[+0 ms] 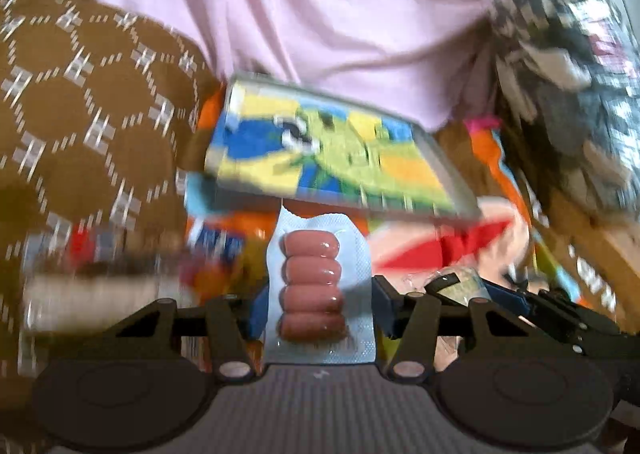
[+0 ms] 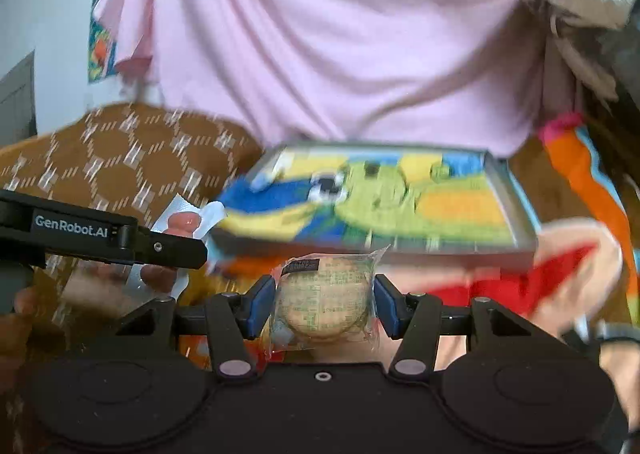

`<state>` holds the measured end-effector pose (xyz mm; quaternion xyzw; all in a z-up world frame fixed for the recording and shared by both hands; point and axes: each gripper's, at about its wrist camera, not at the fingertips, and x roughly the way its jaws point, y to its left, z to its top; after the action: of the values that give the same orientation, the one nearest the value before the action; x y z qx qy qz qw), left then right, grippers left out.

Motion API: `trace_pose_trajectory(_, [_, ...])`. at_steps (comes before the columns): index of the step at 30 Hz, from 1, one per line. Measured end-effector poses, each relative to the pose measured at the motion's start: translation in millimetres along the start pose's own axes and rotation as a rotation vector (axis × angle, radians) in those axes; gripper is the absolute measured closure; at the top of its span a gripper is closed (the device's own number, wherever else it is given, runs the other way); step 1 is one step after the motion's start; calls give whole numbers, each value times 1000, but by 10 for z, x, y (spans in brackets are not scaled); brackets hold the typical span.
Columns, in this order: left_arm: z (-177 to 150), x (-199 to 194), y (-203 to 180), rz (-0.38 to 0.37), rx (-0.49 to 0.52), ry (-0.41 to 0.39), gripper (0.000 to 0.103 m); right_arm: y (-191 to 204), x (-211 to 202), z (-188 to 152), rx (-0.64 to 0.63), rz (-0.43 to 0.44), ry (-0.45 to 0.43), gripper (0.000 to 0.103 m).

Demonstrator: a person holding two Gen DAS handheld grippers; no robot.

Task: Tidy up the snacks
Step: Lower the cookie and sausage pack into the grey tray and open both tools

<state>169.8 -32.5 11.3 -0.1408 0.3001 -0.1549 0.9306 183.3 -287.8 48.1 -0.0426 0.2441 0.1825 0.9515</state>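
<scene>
My left gripper (image 1: 318,312) is shut on a clear pack of several pink sausages (image 1: 314,282), which stands upright between the blue pads. My right gripper (image 2: 323,308) is shut on a round pale pastry in a clear wrapper (image 2: 324,300). Just beyond both lies a shallow grey-rimmed tray (image 1: 450,169) (image 2: 516,205) with a bright cartoon print; it is blurred. In the right wrist view the left gripper (image 2: 180,250) shows at the left, with the sausage pack (image 2: 182,219) sticking up from it. The left wrist view catches the right gripper (image 1: 468,290) and its wrapped pastry (image 1: 460,280) at the right.
A brown cushion with a white hexagon pattern (image 1: 80,125) (image 2: 132,161) lies left of the tray. Pink cloth (image 1: 320,13) (image 2: 320,45) hangs behind it. A black-and-white patterned cloth (image 1: 568,65) is at the right. Orange, red and blue printed fabric (image 2: 500,286) lies under the tray.
</scene>
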Motion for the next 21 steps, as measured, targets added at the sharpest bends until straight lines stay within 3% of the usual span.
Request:
trace_pose_trajectory(5, [455, 320, 30, 18, 41, -67, 45, -114, 463, 350, -44, -30, -23, 47])
trace_pose_trajectory(9, [786, 633, 113, 33, 6, -49, 45, -301, 761, 528, -52, -71, -21, 46])
trace_pose_trajectory(15, [1062, 1053, 115, 67, 21, -43, 45, -560, 1131, 549, -7, -104, 25, 47])
trace_pose_trajectory(21, [1095, 1440, 80, 93, 11, 8, 45, -627, 1323, 426, 14, -107, 65, 47])
